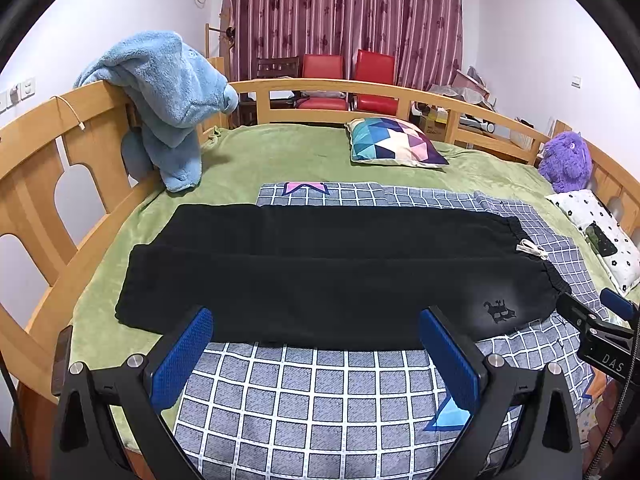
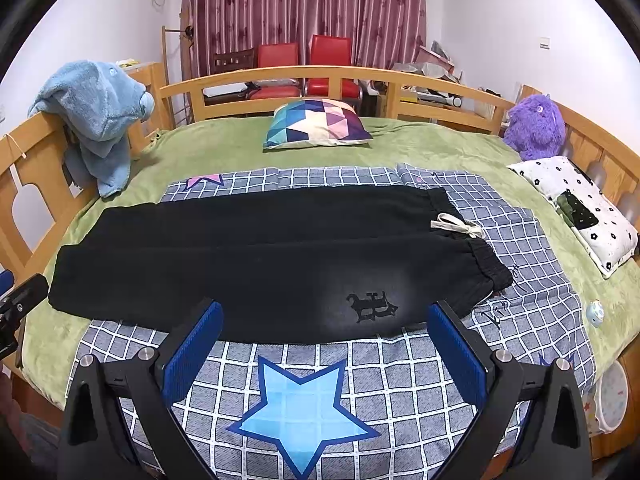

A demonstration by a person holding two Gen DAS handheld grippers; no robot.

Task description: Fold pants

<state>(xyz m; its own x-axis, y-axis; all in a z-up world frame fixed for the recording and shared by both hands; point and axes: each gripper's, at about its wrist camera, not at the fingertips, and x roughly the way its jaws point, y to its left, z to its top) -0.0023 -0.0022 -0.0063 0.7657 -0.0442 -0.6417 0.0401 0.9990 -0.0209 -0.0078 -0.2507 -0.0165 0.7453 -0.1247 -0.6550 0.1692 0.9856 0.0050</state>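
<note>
Black pants [image 1: 320, 272] lie flat across a grey checked sheet [image 1: 304, 408] on the bed, legs side by side pointing left, waistband with a white drawstring [image 1: 530, 249] at the right. They also show in the right wrist view [image 2: 260, 264], with a small dark print [image 2: 370, 306] near the front hem. My left gripper [image 1: 316, 320] is open and empty, hovering over the pants' near edge at mid-leg. My right gripper [image 2: 326, 314] is open and empty, over the near edge close to the waistband. Its tip shows in the left wrist view [image 1: 600, 320].
A wooden rail [image 1: 360, 88] rings the green-covered bed. A blue fleece garment [image 1: 168, 96] hangs on the left rail. A colourful cushion [image 1: 396, 142], a purple plush toy [image 1: 566, 162] and a white flowered pillow [image 1: 600, 232] lie beyond the pants. A small round object [image 2: 595, 312] sits at the right.
</note>
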